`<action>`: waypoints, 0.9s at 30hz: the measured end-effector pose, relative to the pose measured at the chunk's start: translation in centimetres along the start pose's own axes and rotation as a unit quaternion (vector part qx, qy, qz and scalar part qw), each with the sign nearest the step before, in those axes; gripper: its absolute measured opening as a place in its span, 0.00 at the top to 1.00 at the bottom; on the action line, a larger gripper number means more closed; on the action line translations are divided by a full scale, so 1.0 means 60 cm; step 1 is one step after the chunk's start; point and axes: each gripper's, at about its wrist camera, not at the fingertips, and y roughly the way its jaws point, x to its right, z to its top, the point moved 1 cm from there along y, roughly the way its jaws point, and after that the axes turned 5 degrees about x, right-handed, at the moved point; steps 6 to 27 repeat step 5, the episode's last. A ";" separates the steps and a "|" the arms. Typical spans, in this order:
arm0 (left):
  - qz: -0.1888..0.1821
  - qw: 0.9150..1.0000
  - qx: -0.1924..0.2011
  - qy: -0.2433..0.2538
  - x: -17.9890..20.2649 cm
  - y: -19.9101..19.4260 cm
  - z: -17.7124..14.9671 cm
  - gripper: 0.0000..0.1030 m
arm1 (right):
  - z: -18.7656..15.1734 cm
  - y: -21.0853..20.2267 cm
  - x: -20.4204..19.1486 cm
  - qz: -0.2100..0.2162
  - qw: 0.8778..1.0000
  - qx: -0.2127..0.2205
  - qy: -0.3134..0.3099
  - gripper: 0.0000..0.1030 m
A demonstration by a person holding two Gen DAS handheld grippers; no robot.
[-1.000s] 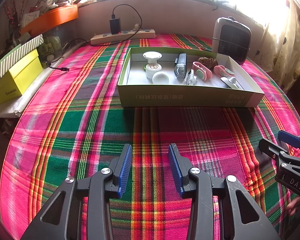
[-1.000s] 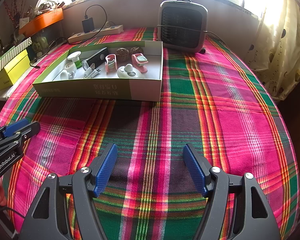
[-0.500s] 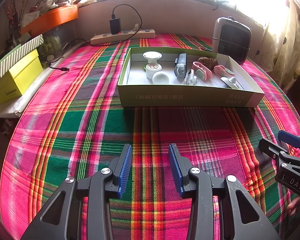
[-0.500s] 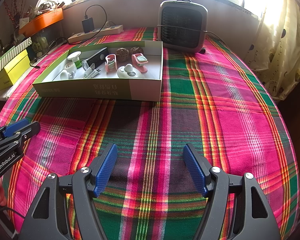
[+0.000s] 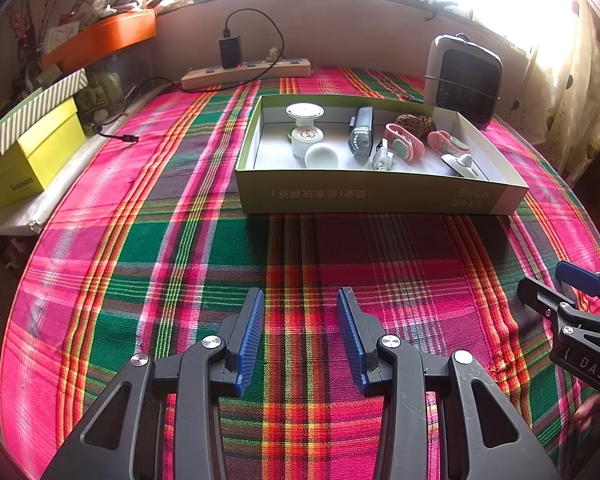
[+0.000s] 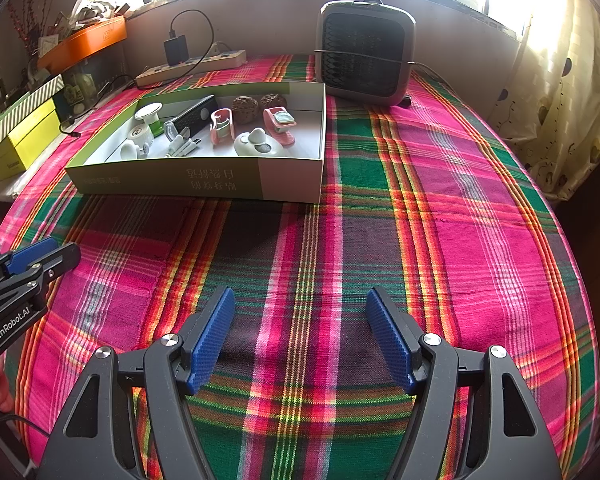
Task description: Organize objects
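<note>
A shallow green-and-white cardboard box (image 5: 380,196) (image 6: 204,182) lies on the plaid tablecloth ahead of both grippers. Inside it are several small items: a white round-topped gadget (image 5: 306,126), a white dome (image 5: 321,156), a grey flashlight (image 5: 362,132), pink clips (image 5: 404,142) (image 6: 278,124), two brown walnut-like balls (image 6: 245,108) and a white oval dish (image 6: 256,144). My left gripper (image 5: 300,336) hovers open over bare cloth, well short of the box. My right gripper (image 6: 300,336) is open too, wider, with nothing between its blue pads.
A grey fan heater (image 6: 366,54) stands behind the box. A power strip (image 5: 246,72) with a black charger lies by the back wall. Yellow and striped boxes (image 5: 28,152) and an orange tray (image 5: 100,38) sit on a ledge to the left. A curtain (image 6: 556,112) hangs at right.
</note>
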 end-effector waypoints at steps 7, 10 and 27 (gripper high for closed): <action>0.000 1.000 0.000 0.000 0.000 0.000 0.000 0.65 | 0.000 0.000 0.000 0.000 1.000 0.000 0.000 0.33; 0.000 1.000 0.000 0.000 0.000 0.000 0.000 0.65 | 0.000 0.000 0.000 0.000 1.000 0.000 0.000 0.33; 0.000 1.000 0.000 0.000 0.000 0.000 0.000 0.65 | 0.000 0.000 0.000 0.000 1.000 0.000 0.000 0.33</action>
